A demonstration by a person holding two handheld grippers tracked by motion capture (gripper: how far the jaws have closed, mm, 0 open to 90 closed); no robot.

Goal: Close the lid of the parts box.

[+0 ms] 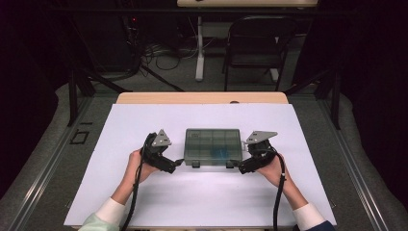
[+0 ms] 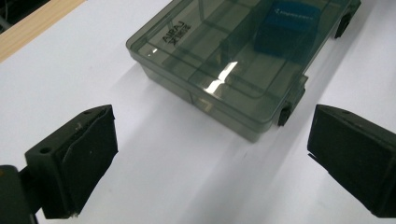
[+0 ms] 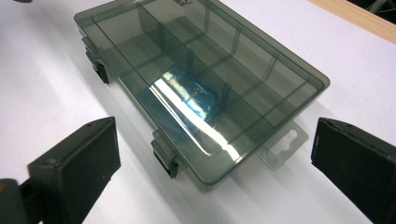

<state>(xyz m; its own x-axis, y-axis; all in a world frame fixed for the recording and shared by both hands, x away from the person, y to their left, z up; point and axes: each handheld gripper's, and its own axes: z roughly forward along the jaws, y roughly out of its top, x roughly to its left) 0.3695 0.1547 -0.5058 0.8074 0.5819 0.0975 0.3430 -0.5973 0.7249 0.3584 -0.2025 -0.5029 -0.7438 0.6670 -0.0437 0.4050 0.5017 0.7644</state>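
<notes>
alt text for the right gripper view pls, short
A closed, smoky see-through plastic box with inner dividers lies on a white table, seen between the two wide-open black jaws of the right tool, which hold nothing. A blue object sits in one compartment, two dark latches line the near edge, and a hang tab sticks out at one end.

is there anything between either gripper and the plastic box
Nothing visible does. The left gripper and right gripper stand open at the near corners of the closed compartment box, with just bare white table sheet before their jaws.
</notes>
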